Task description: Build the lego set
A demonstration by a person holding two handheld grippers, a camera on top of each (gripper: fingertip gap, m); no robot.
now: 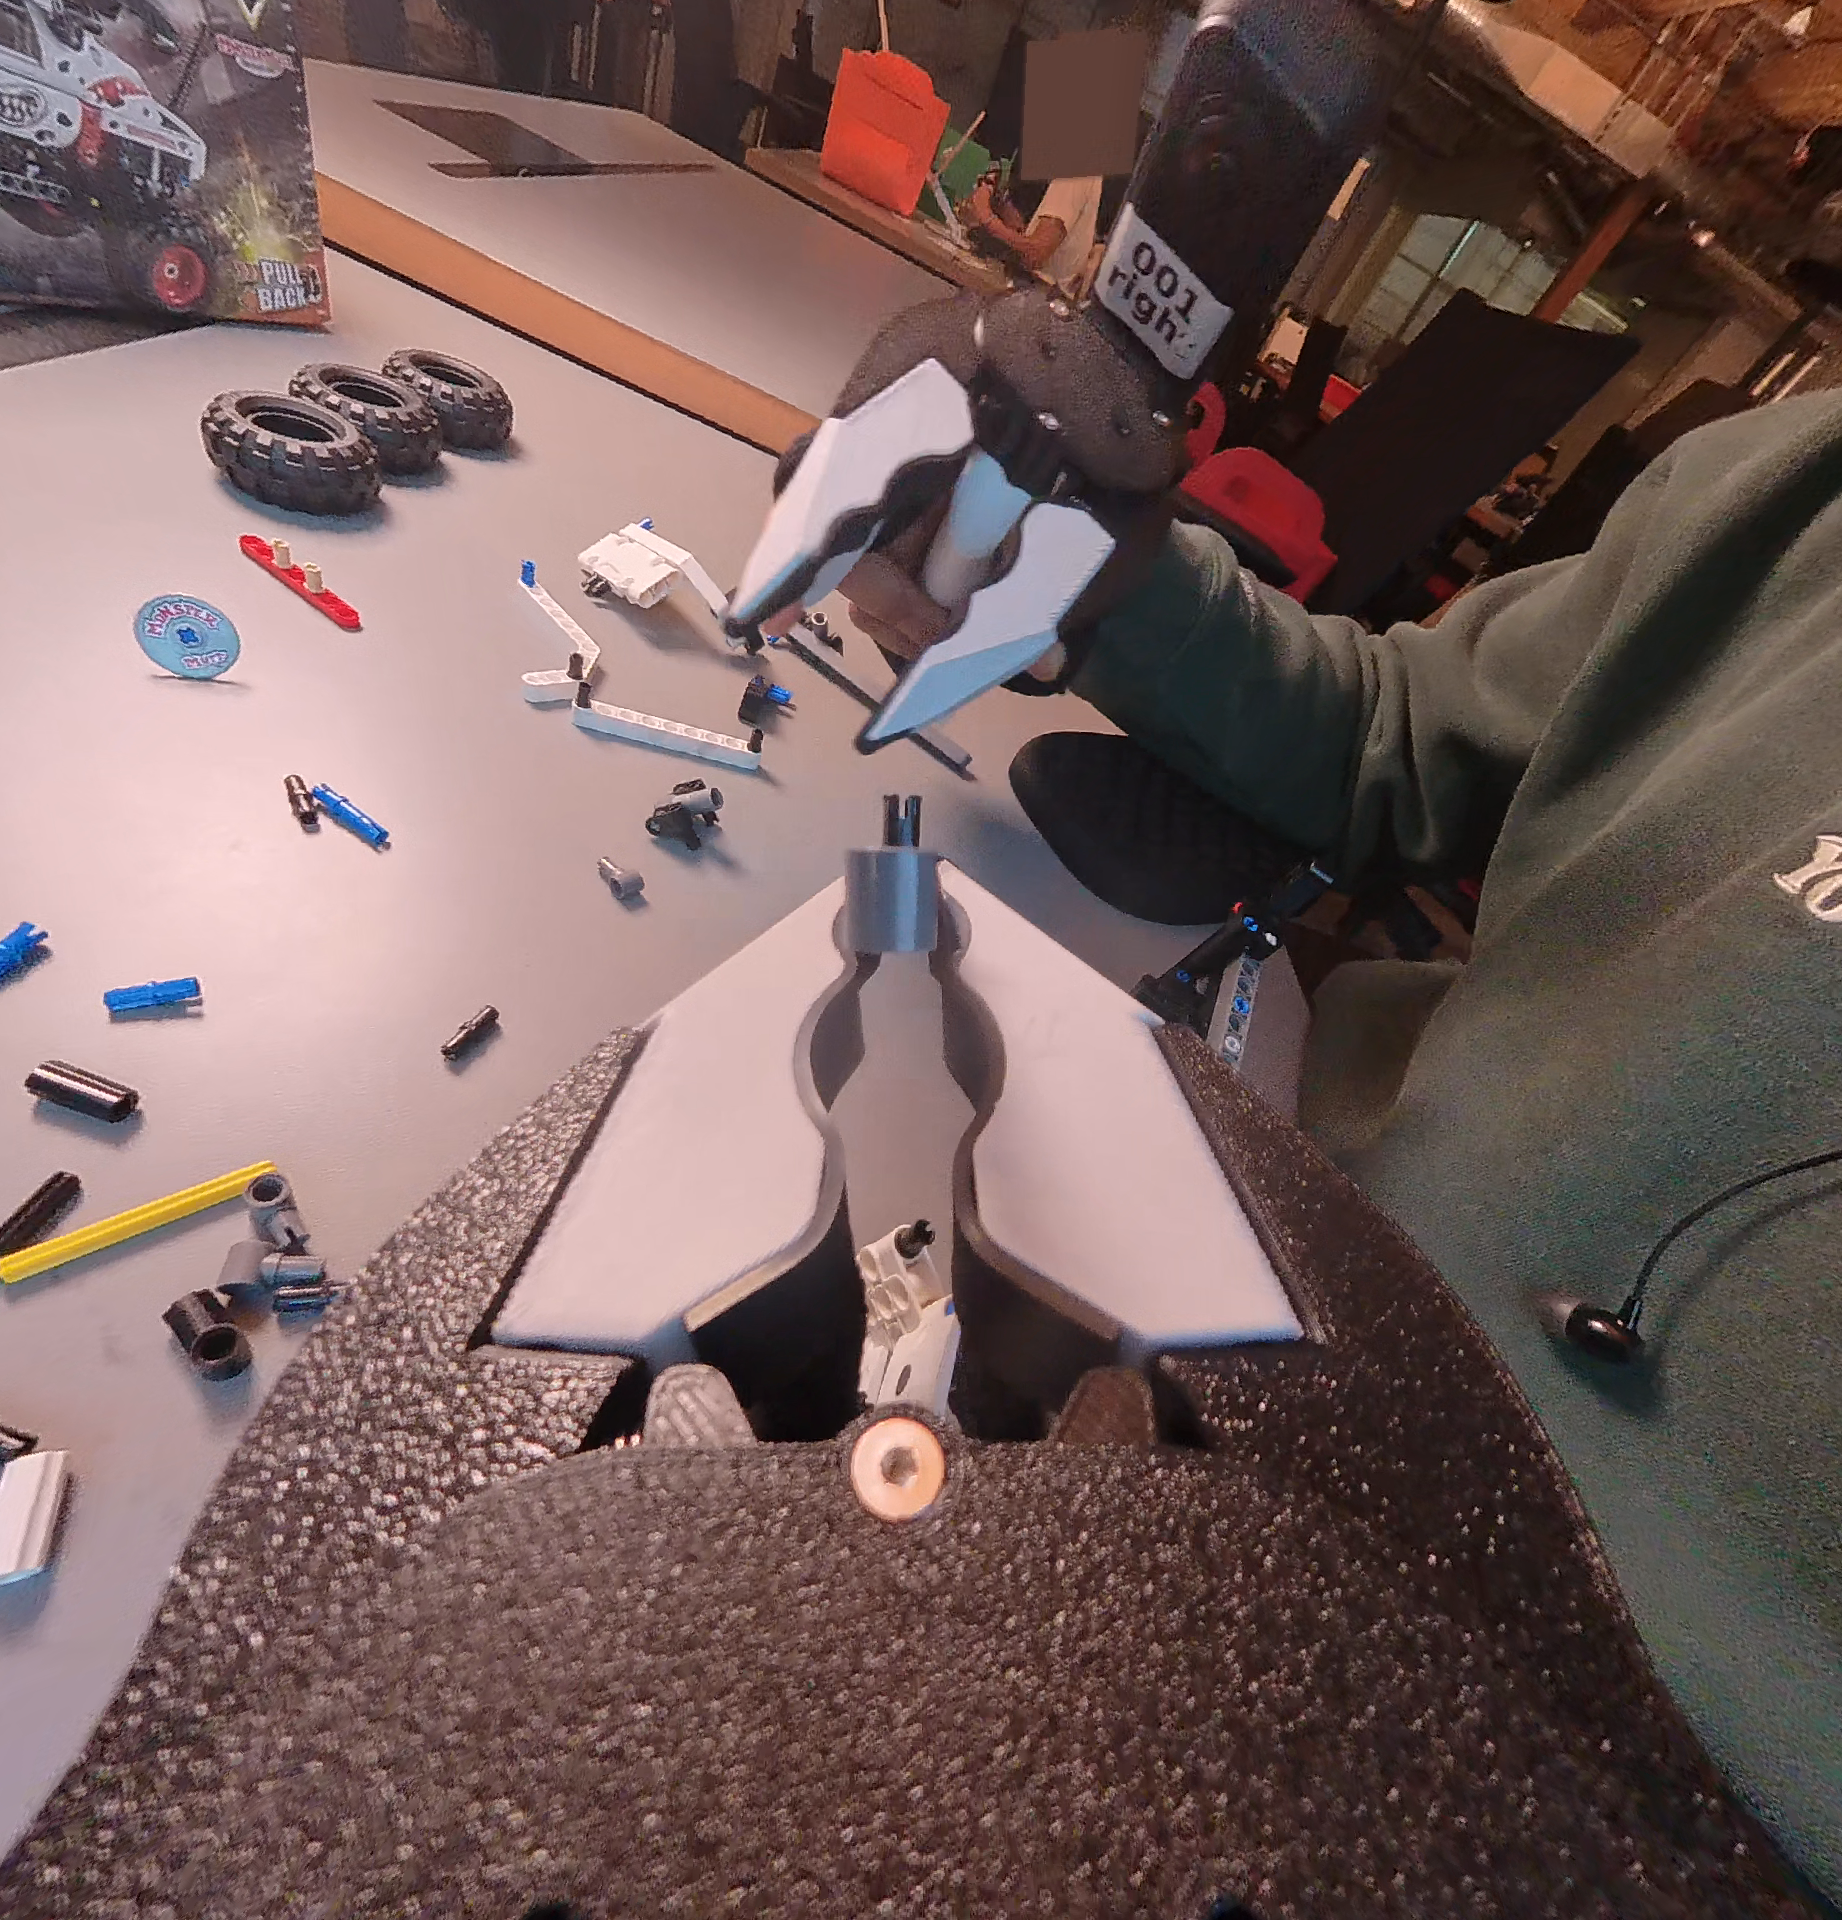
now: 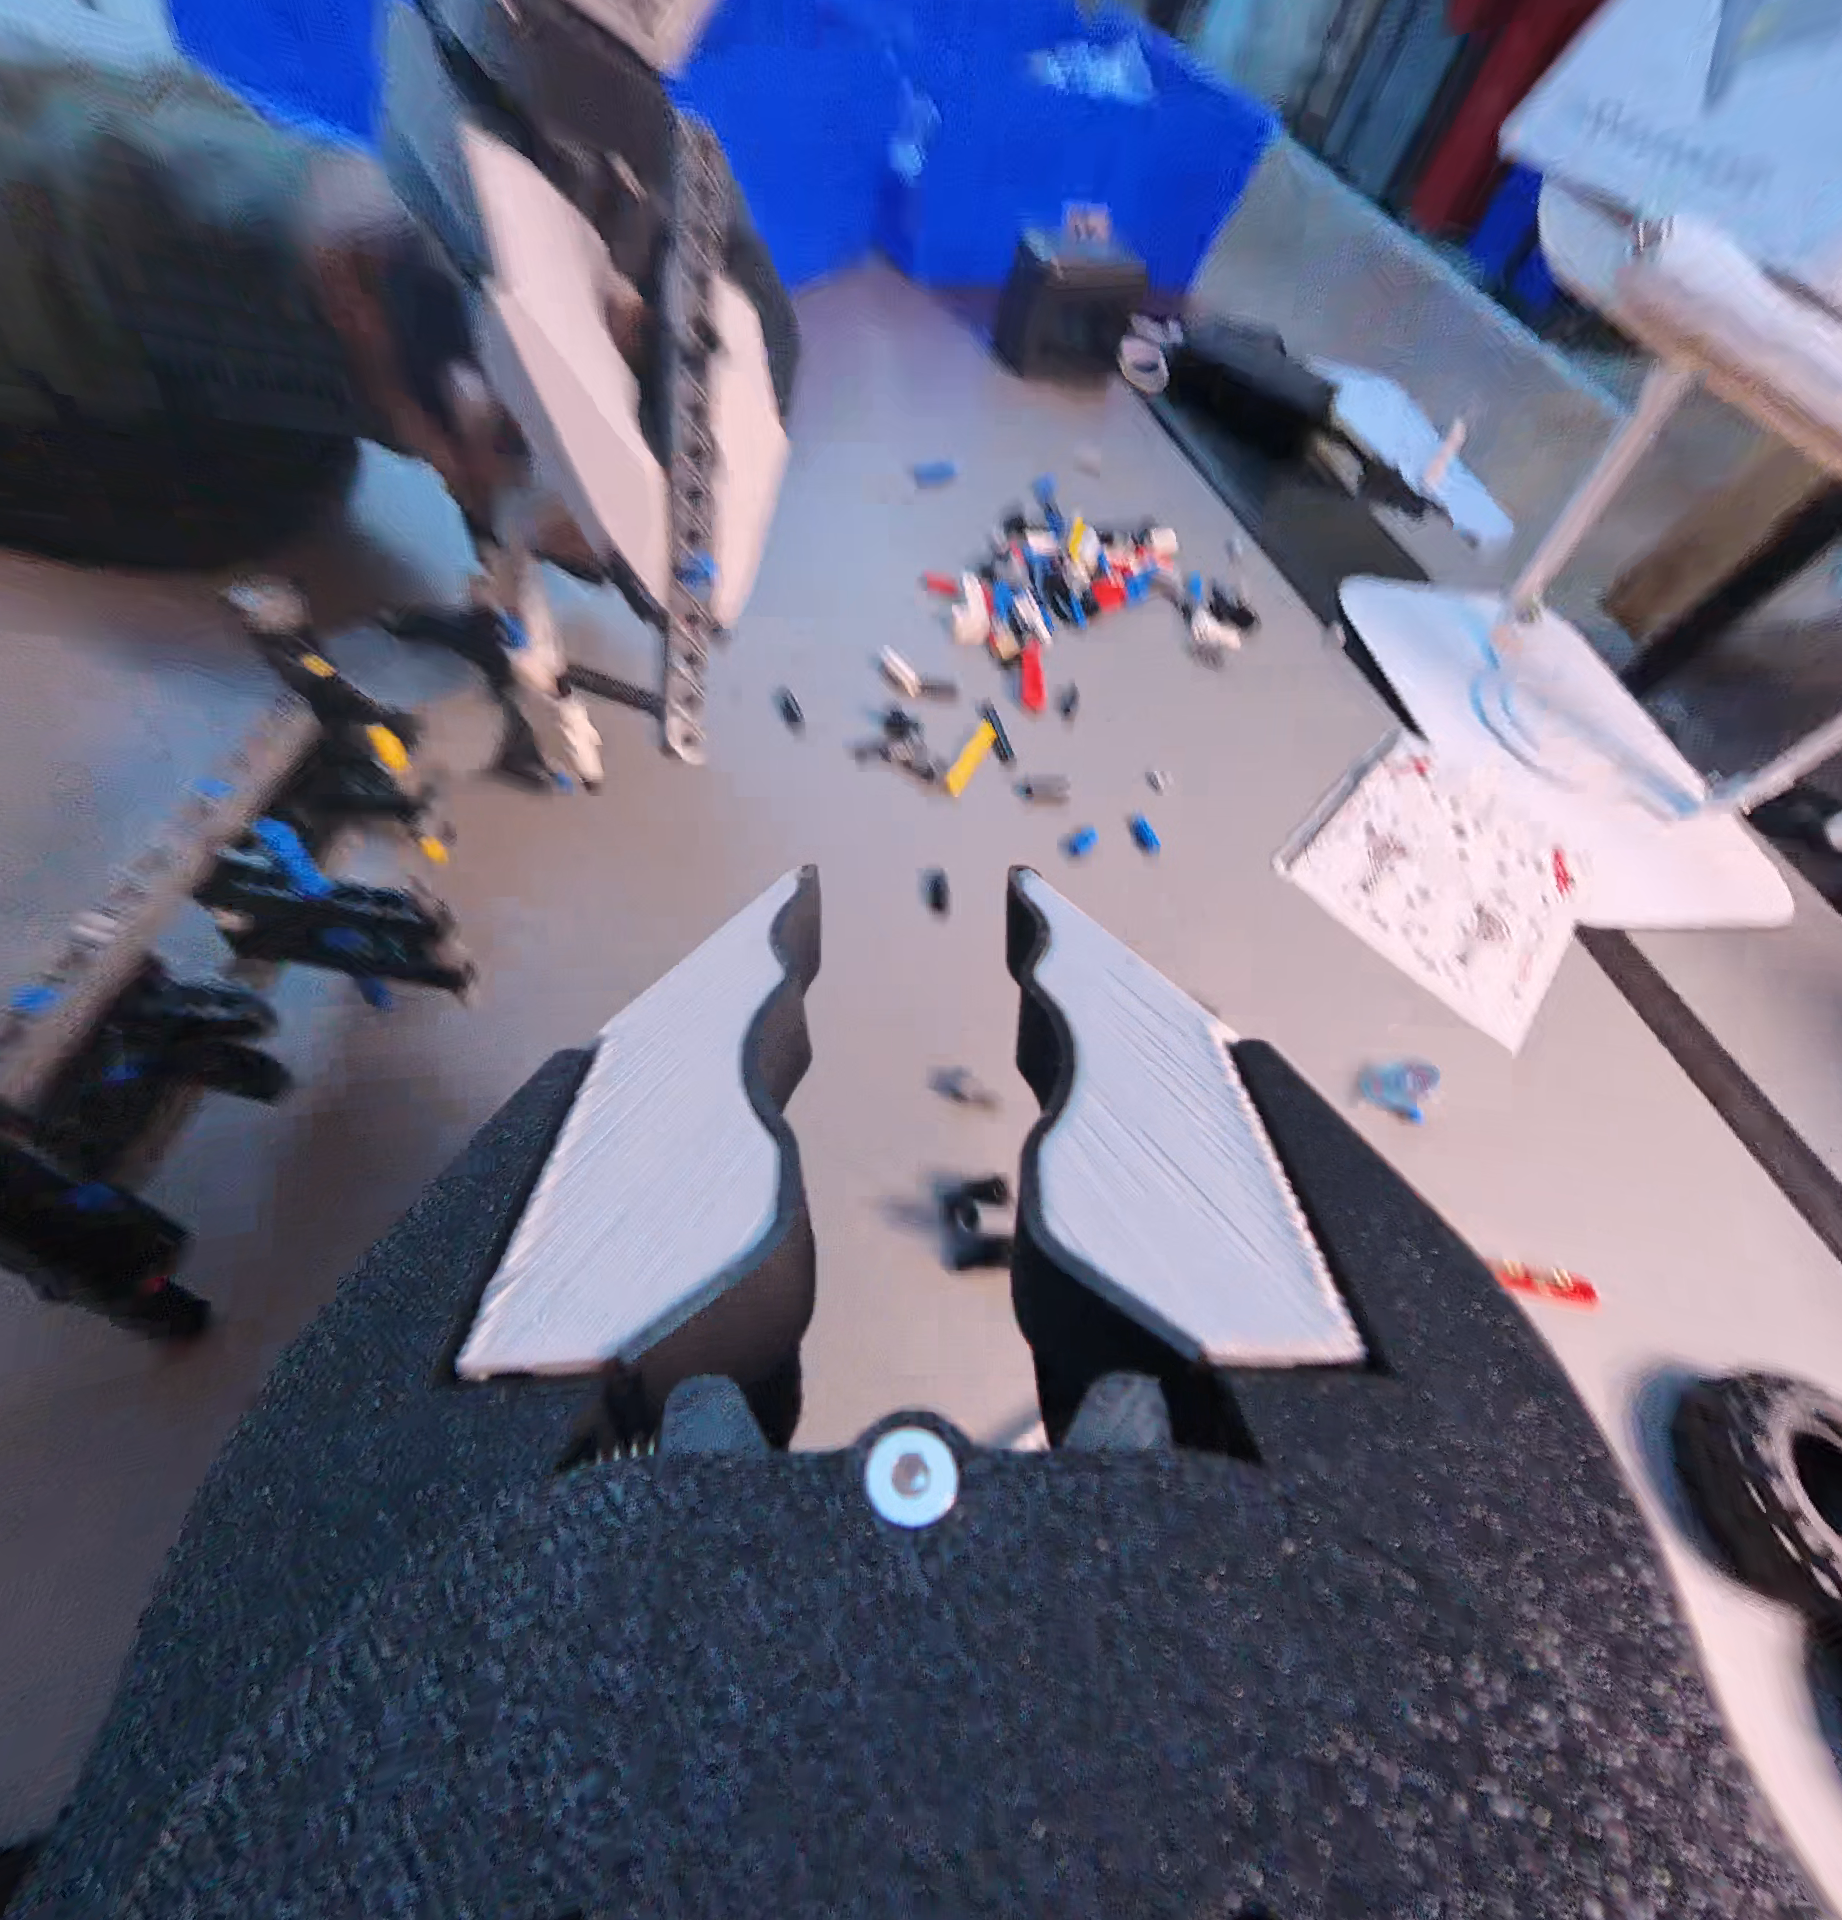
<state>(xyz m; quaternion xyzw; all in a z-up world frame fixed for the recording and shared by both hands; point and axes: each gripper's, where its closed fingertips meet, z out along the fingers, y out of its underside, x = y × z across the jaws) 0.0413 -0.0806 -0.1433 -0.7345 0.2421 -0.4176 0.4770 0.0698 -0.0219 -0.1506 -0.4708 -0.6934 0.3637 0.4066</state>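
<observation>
1. Left wrist view: a grey bush with a black pin (image 1: 893,894) is pinched at the tips of the left tongs (image 1: 893,920). The right tongs (image 1: 808,681) are held spread above loose lego parts (image 1: 668,717) on the bench (image 1: 460,914). Three tyres (image 1: 361,426) and the printed set box (image 1: 138,156) are seen behind.
2. Right wrist view, blurred: the right tongs (image 2: 912,883) are parted, nothing gripped. A parts pile (image 2: 1073,603), a printed sheet (image 2: 1436,894) and a blue bin (image 2: 958,135), contents unclear, are seen.
</observation>
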